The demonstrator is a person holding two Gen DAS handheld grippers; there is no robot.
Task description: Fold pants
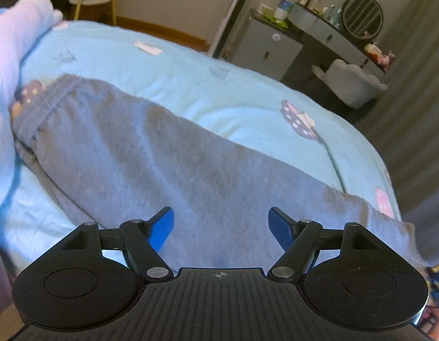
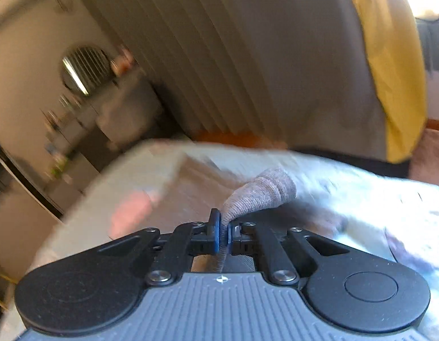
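Note:
Grey pants (image 1: pixel 162 153) lie stretched across a light blue patterned bedspread (image 1: pixel 191 85), running from the far left toward the near right edge. Above the near part of the pants my left gripper (image 1: pixel 220 221) stands open, blue pads wide apart, nothing between them. In the blurred right wrist view my right gripper (image 2: pixel 223 233) is shut on a ribbed grey cuff of the pants (image 2: pixel 262 190), which bunches up out of the pads above the bed (image 2: pixel 361 187).
A white pillow or bedding heap (image 1: pixel 17 56) sits at the left. Beyond the bed stand a grey dresser with bottles (image 1: pixel 304 28), a round mirror (image 1: pixel 361 14) and a pale chair (image 1: pixel 353 85). Pleated curtains (image 2: pixel 219 56) and yellow fabric (image 2: pixel 395 71) rise behind the bed.

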